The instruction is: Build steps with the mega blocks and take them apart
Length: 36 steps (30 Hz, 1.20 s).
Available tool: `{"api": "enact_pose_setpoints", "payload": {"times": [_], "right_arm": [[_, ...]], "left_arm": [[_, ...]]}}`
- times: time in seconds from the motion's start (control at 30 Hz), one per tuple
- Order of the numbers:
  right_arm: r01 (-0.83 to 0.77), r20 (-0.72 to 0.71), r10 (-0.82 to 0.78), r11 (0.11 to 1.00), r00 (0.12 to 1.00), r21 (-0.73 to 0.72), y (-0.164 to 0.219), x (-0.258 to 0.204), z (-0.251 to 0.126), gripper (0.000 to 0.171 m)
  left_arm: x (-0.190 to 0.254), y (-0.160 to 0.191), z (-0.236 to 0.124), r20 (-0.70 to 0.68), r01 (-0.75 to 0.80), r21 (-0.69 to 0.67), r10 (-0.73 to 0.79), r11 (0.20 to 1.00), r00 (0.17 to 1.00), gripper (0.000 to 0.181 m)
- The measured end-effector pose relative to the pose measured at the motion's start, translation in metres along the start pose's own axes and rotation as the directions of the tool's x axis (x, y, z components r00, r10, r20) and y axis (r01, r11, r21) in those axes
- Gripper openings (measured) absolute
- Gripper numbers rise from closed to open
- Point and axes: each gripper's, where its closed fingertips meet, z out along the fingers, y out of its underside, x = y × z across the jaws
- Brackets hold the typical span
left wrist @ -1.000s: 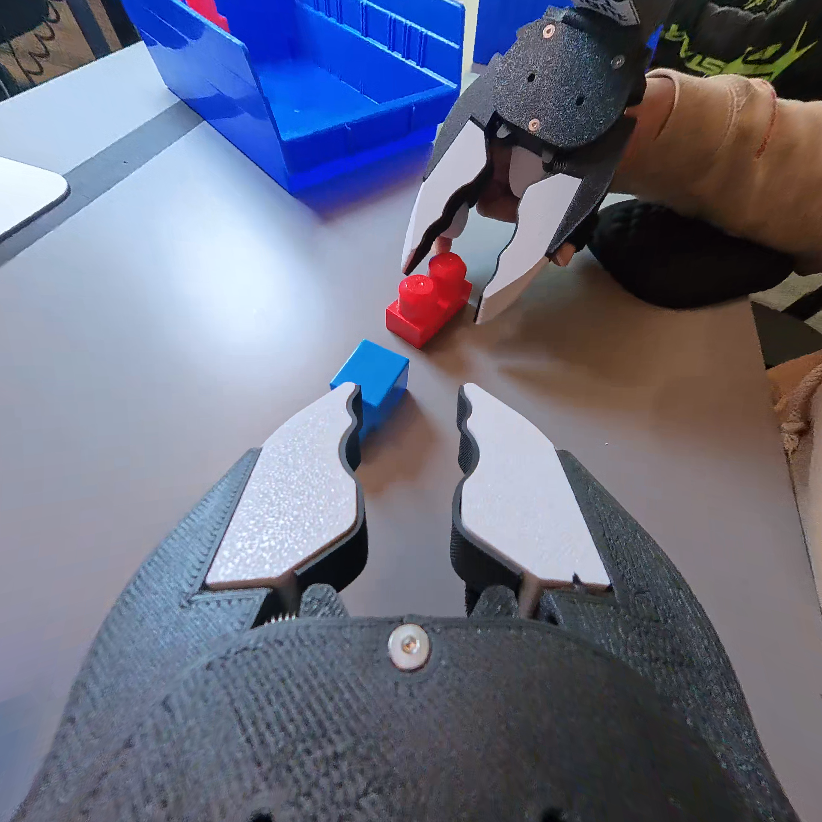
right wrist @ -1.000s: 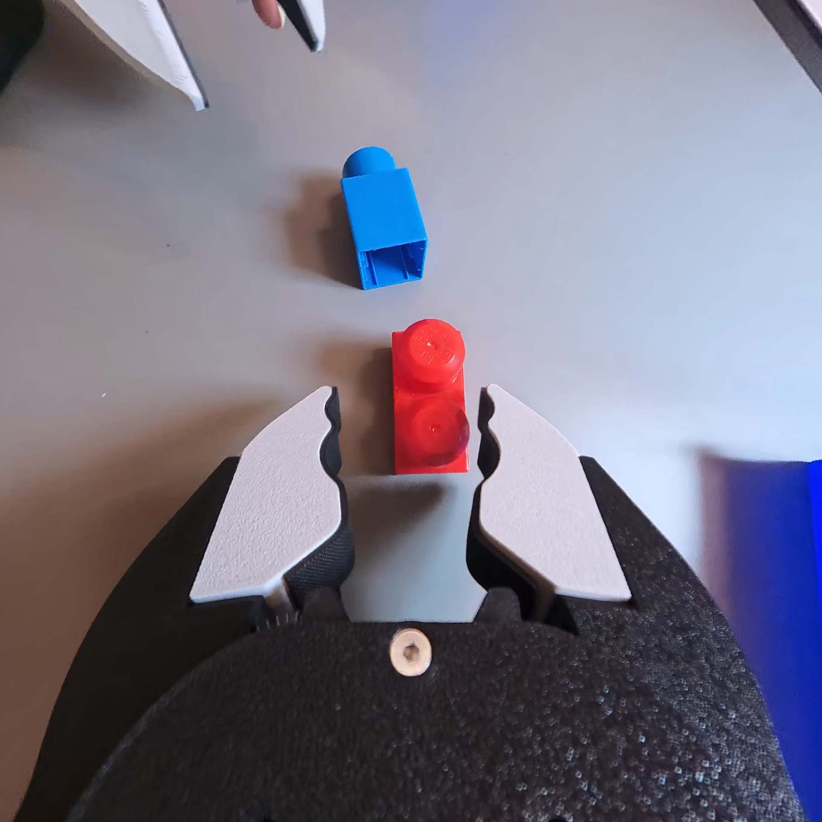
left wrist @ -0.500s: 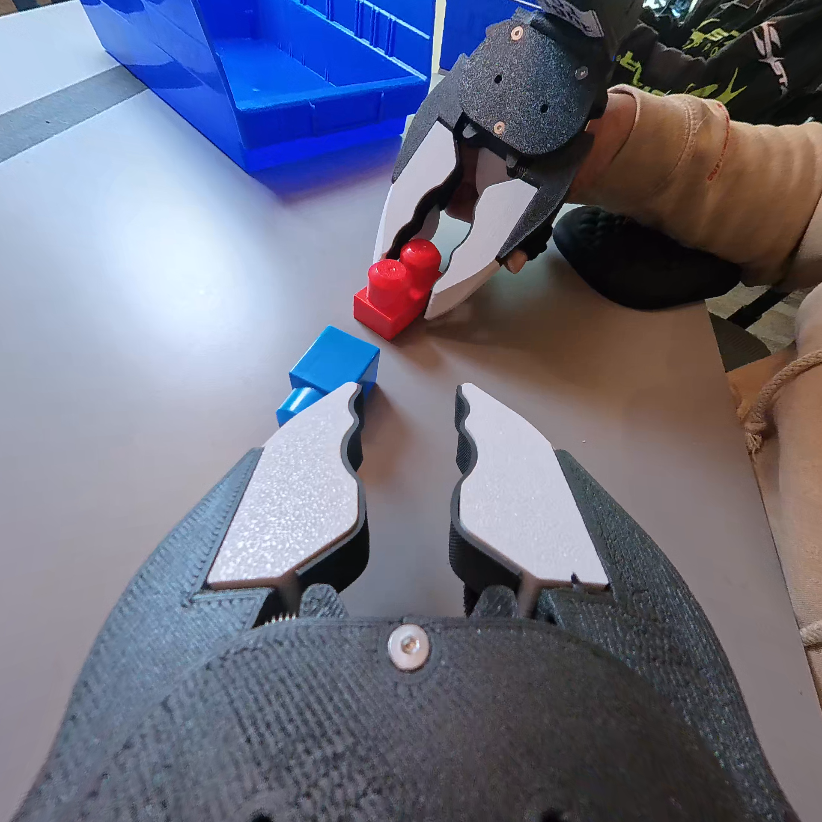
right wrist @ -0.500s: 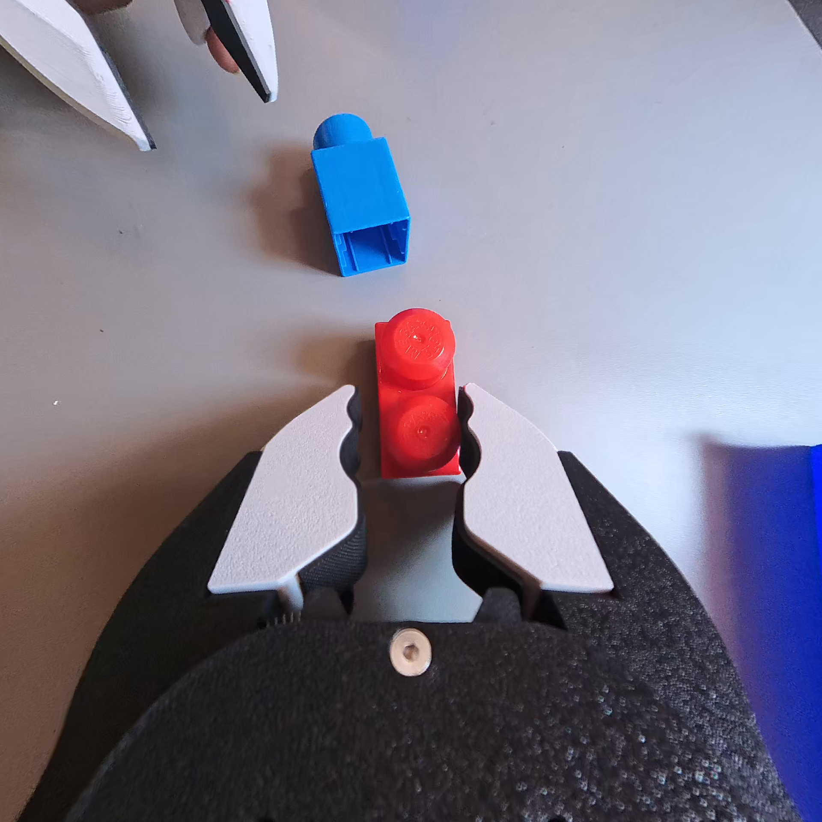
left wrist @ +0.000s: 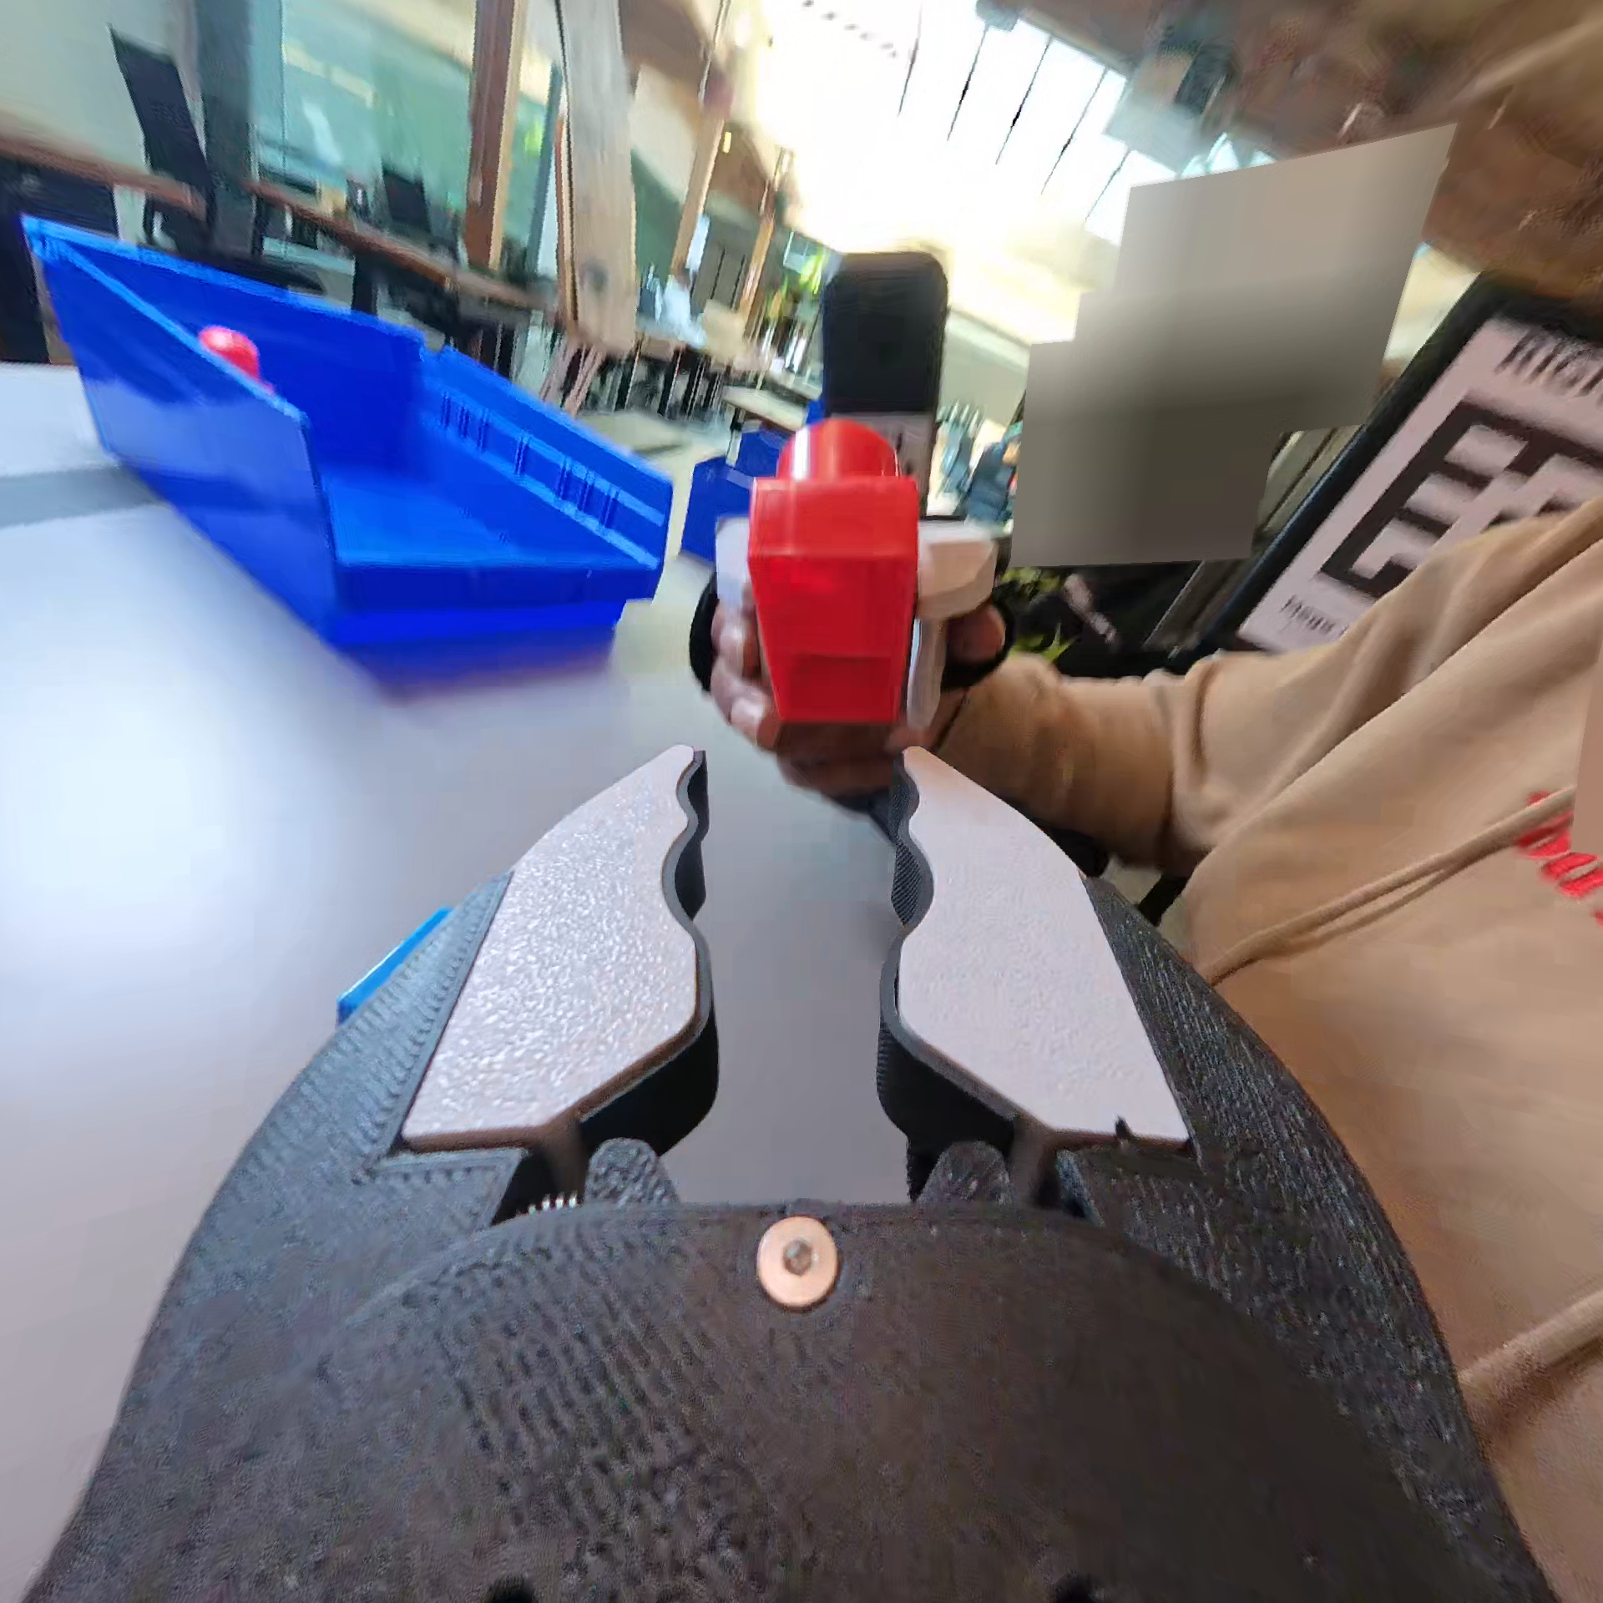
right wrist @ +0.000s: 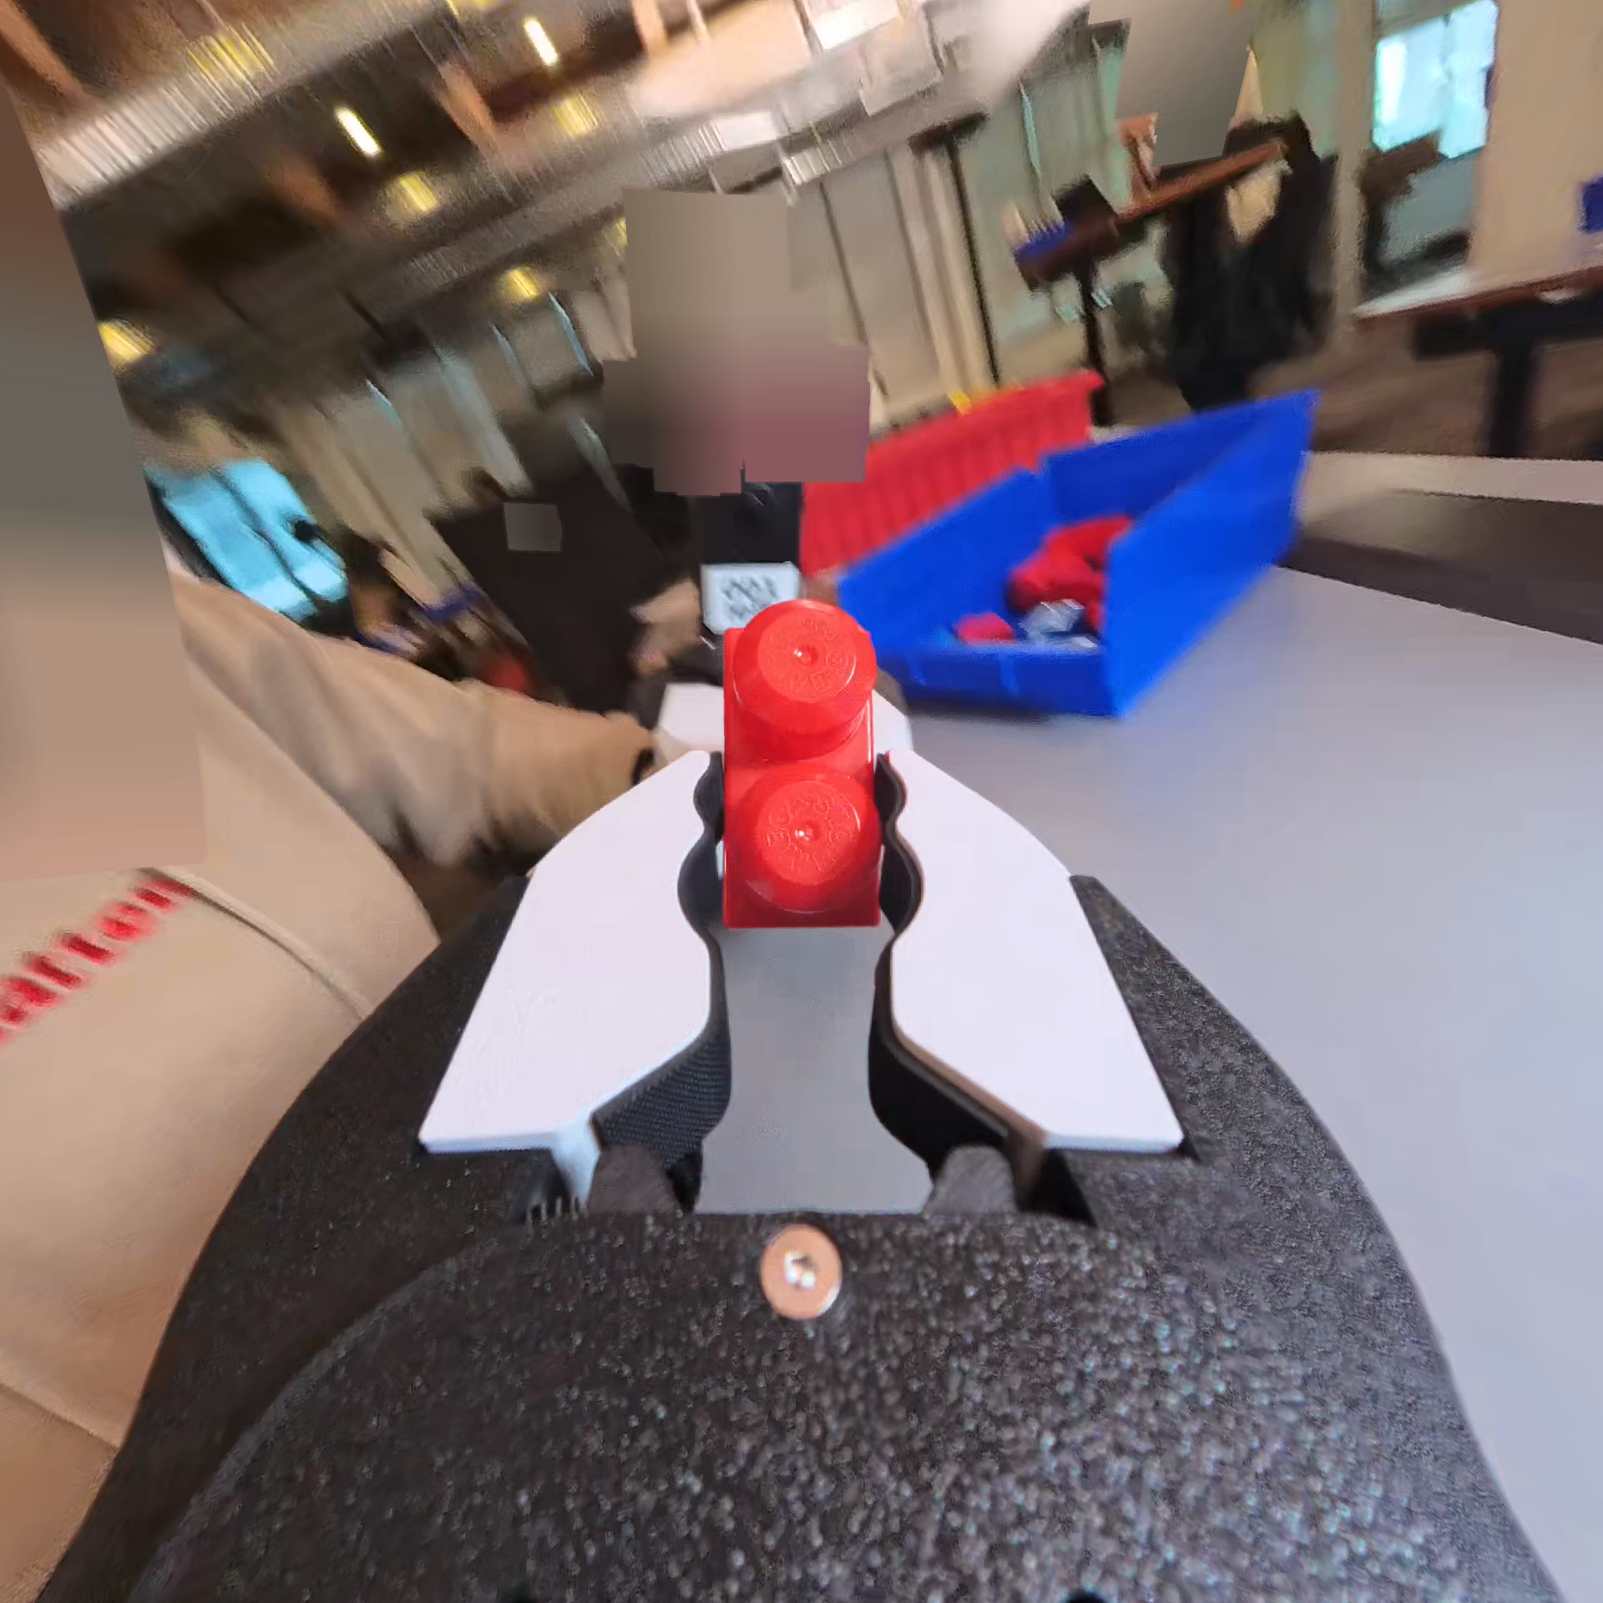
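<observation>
My right gripper (right wrist: 798, 772) is shut on a red two-stud block (right wrist: 798, 763) and holds it up off the grey table (right wrist: 1258, 824), studs facing the camera. In the left wrist view the same red block (left wrist: 833, 598) hangs in the air in front of my left gripper, held between the right gripper's white fingers (left wrist: 950, 564). My left gripper (left wrist: 802, 763) is open and empty. A blue block (left wrist: 395, 963) lies on the table, mostly hidden behind my left finger.
A blue bin (left wrist: 364, 486) stands at the back left of the table (left wrist: 173, 737), with a red piece inside. In the right wrist view a blue bin (right wrist: 1128, 564) holds red pieces, a red bin (right wrist: 945, 460) behind it. A person's beige sleeve (left wrist: 1214, 781) is to the right. Only a small space, under 4 cm, lies between the two pairs of fingers.
My right gripper closed on the red block and lifted it off the table, tilting up. My left gripper also tilted up and stayed open; the blue block slid behind its left finger.
</observation>
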Motion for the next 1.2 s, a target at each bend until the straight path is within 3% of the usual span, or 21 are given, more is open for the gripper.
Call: {"api": "enact_pose_setpoints", "payload": {"times": [0.1, 0.33, 0.47, 0.53, 0.63, 0.7, 0.8, 0.87, 0.93, 1.0, 1.07, 1.1, 1.17, 1.2], "right_arm": [[-0.030, 0.072, 0.027, 0.999, 0.997, 0.044, 0.004, -0.016, 0.014, 0.033], [0.021, 0.048, -0.021, 1.000, 0.999, 0.000, 0.015, -0.016, 0.025, 0.033], [0.146, -0.001, -0.149, 0.973, 0.989, -0.180, 0.015, 0.000, 0.021, 0.046], [0.168, -0.054, -0.199, 0.921, 0.979, -0.350, 0.020, 0.024, 0.018, 0.047], [0.214, -0.058, -0.340, 0.706, 0.939, -0.675, 0.048, 0.060, 0.020, 0.059], [0.239, 0.005, -0.424, 0.500, 0.906, -0.832, 0.070, 0.076, 0.026, 0.052], [0.210, 0.090, -0.486, 0.199, 0.870, -0.957, 0.102, 0.099, 0.032, 0.043], [0.173, 0.097, -0.476, 0.118, 0.874, -0.978, 0.116, 0.108, 0.036, 0.037], [0.180, 0.078, -0.446, 0.191, 0.892, -0.965, 0.108, 0.103, 0.041, 0.036], [0.219, -0.013, -0.418, 0.501, 0.908, -0.837, 0.063, 0.090, 0.059, 0.036], [0.290, -0.089, -0.355, 0.863, 0.930, -0.413, -0.021, 0.066, 0.073, 0.036], [0.261, -0.083, -0.273, 0.956, 0.958, -0.138, -0.065, 0.048, 0.067, 0.036], [0.118, 0.013, -0.128, 0.946, 0.992, 0.303, -0.127, 0.019, 0.042, 0.036], [0.080, 0.036, -0.103, 0.912, 0.994, 0.401, -0.139, 0.012, 0.035, 0.036]], "left_arm": [[0.019, -0.020, 0.000, -0.082, 0.034, 0.118, -0.025, 0.992, 0.996, 0.040], [0.019, -0.017, -0.006, -0.081, 0.020, 0.084, -0.013, 0.996, 0.997, 0.034], [0.010, -0.027, -0.020, -0.046, -0.092, 0.063, 0.095, 0.994, 0.994, 0.033], [-0.004, -0.036, -0.038, -0.005, -0.168, 0.038, 0.169, 0.985, 0.986, 0.033], [-0.034, -0.039, -0.071, 0.093, -0.249, -0.011, 0.249, 0.968, 0.964, 0.033], [-0.057, -0.043, -0.093, 0.191, -0.266, -0.033, 0.267, 0.963, 0.944, 0.033], [-0.075, -0.052, -0.118, 0.288, -0.271, -0.021, 0.265, 0.962, 0.920, 0.033], [-0.077, -0.053, -0.124, 0.310, -0.274, -0.020, 0.266, 0.962, 0.912, 0.033], [-0.076, -0.052, -0.123, 0.313, -0.275, -0.017, 0.267, 0.961, 0.912, 0.033], [-0.068, -0.055, -0.117, 0.278, -0.256, 0.037, 0.236, 0.966, 0.931, 0.033], [-0.055, -0.062, -0.105, 0.221, -0.230, 0.107, 0.202, 0.967, 0.954, 0.033], [-0.048, -0.065, -0.096, 0.192, -0.217, 0.139, 0.189, 0.966, 0.963, 0.033], [-0.030, -0.073, -0.077, 0.121, -0.186, 0.202, 0.164, 0.962, 0.979, 0.033], [-0.021, -0.078, -0.068, 0.090, -0.172, 0.233, 0.154, 0.957, 0.984, 0.033]]}}
